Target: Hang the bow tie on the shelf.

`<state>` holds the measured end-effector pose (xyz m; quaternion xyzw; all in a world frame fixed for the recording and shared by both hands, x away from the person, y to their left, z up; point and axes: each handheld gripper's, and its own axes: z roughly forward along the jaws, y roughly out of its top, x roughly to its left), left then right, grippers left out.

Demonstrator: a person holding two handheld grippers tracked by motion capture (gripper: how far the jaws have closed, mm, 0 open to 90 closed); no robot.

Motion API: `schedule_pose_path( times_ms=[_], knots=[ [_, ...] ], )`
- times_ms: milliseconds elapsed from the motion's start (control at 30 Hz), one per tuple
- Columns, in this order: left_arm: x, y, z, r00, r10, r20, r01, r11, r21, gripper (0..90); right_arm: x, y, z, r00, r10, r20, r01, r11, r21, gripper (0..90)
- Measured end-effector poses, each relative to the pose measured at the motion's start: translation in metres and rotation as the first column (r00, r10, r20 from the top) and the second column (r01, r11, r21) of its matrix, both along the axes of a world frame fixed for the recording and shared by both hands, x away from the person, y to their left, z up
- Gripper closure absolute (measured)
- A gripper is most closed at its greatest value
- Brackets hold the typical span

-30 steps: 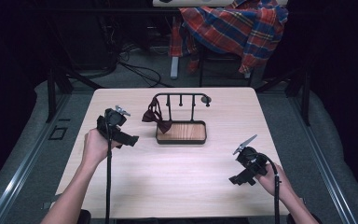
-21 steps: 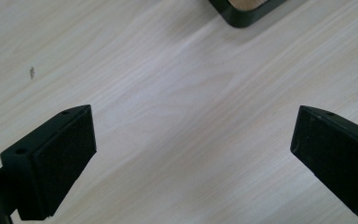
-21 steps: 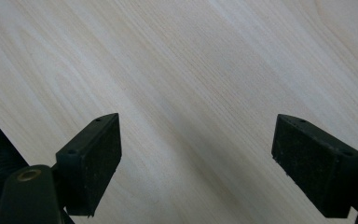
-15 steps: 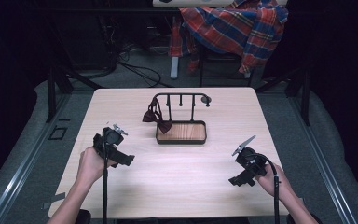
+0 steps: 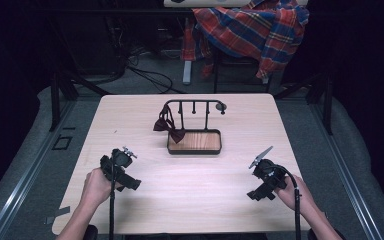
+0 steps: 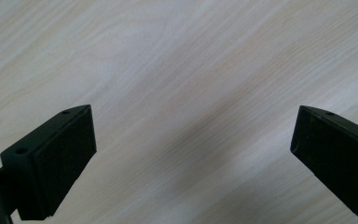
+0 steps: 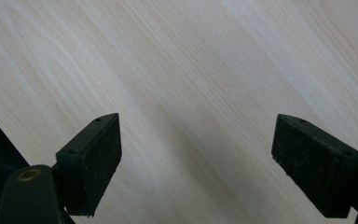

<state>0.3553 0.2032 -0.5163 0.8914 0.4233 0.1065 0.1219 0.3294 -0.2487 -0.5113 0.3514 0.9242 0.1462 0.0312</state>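
A black wire rack (image 5: 195,103) with hooks rises from a wooden tray base (image 5: 195,142) at the table's middle. A dark red bow tie (image 5: 166,125) hangs at the rack's left end. My left gripper (image 5: 121,171) is held low over the near left of the table, well short of the rack. In the left gripper view the left gripper (image 6: 193,140) is open, with bare wood between its jaws. My right gripper (image 5: 264,183) sits near the front right; the right gripper (image 7: 196,135) is open over bare wood too.
The light wooden table (image 5: 190,200) ends close behind both hands at its front edge. A plaid cloth (image 5: 250,30) drapes over a chair beyond the far edge. Cables (image 5: 145,75) lie on the floor behind the table.
My left gripper has drawn back from beside the rack toward the near left of the table and dropped lower. The right gripper has stayed in place.
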Motion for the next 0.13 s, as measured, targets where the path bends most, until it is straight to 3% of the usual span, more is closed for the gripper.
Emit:
schedule_pose_path(
  times_ms=[133],
  knots=[
    [0.0016,0.0005,-0.0033,0.9999,-0.013,-0.006,0.013,0.9999,0.004,0.1,0.0005,0.0,-0.0002,1.0,0.009,0.001,-0.009,1.0,-0.009,15.8]
  ],
)
